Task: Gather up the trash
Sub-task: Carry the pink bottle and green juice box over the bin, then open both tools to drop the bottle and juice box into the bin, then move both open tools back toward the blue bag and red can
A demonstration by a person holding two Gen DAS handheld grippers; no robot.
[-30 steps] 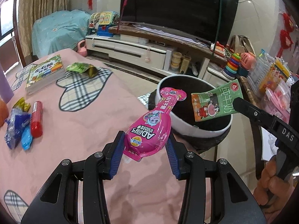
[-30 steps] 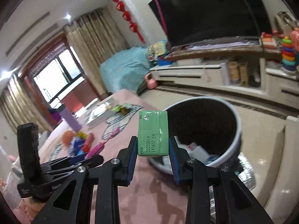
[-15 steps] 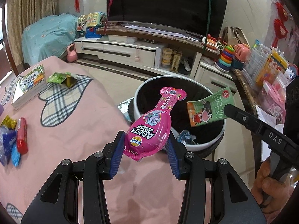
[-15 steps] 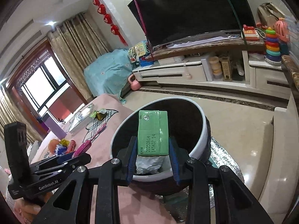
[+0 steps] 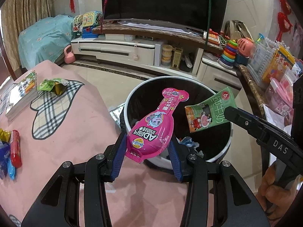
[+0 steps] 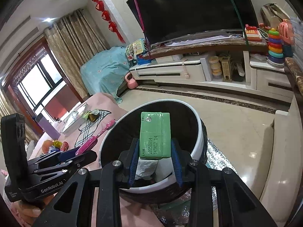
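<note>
The pink pouch clamped in the left gripper is glossy plastic film, catching the light. The green carton in the right gripper looks like matt coated paper. Both grippers have black matt plastic bodies, ribbed blue pads and bright metal screws. The bin has a smooth white rim and shiny black inside. The pink tablecloth is soft matt cloth. The floor is polished tile.

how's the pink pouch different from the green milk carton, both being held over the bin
The pink pouch is flat and bottle-shaped with a narrow neck; the green milk carton is a boxy block. The left gripper holds the pouch, the right gripper the carton. Both are over the trash bin.
</note>
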